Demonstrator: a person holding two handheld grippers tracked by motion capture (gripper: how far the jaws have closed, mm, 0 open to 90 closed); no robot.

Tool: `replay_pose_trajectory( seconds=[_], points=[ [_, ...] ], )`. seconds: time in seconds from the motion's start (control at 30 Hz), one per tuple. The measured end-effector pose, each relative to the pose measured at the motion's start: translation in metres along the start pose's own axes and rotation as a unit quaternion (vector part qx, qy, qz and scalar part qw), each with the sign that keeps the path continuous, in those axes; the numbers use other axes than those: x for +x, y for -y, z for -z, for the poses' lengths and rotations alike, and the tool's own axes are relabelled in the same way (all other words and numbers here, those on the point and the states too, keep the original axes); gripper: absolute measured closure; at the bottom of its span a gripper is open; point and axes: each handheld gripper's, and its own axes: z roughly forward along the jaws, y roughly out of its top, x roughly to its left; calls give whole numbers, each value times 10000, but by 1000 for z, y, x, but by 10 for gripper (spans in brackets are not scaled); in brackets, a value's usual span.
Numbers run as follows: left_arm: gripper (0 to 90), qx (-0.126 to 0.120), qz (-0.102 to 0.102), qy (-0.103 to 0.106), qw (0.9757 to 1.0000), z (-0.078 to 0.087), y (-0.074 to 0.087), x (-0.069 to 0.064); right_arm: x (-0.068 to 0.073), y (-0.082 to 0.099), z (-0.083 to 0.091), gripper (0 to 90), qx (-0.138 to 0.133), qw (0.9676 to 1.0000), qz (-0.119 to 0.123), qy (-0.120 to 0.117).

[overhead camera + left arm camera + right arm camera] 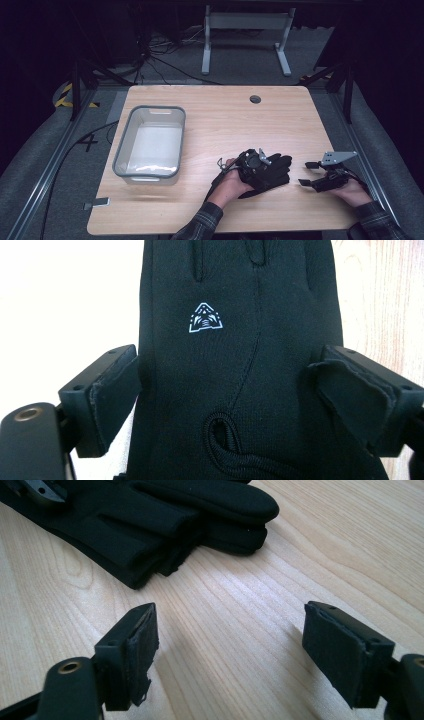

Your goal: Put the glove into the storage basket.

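Black gloves [280,167] lie stacked on the wooden table [225,120], right of its middle. In the left gripper view the top glove [235,340] carries a small white triangular logo [205,318]. My left gripper [260,167] rests over the gloves' cuff end. It [225,400] is open, one jaw at each side of the glove. My right gripper [308,173] is open just right of the gloves' fingertips. From its own view it [230,650] hovers over bare wood, with the glove fingers [200,510] ahead and apart from it.
A clear plastic bin with a grey rim [120,145] stands empty on the left half of the table. A round cable hole [255,99] sits near the far edge. A small grey tag [97,203] lies at the front left corner.
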Motion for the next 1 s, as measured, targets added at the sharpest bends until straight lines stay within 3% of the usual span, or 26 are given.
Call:
replay_pose_trajectory(
  seconds=[0.17,0.3,0.43,0.57,0.63,0.83,1.0],
  points=[
    [135,-11,124,112,9999,-2,3,4,0,0,0,231,6,10000,21,5],
    [187,-57,59,140,9999,-1,4,4,0,0,0,232,4,10000,32,-7],
    [364,-34,-107,332,9994,3,4,0,0,0,0,231,1,10000,38,-3],
    [575,-19,-118,500,9987,4,3,-1,0,1,0,230,-20,10000,60,-1],
    [626,-4,-30,604,9982,5,3,-1,0,1,0,225,-34,10000,64,-10],
    [663,24,129,582,9982,9,0,-2,1,2,-1,213,-57,9999,115,5],
    [666,45,128,484,9987,21,-6,-5,1,2,-1,212,-72,9999,114,11]
  ],
)
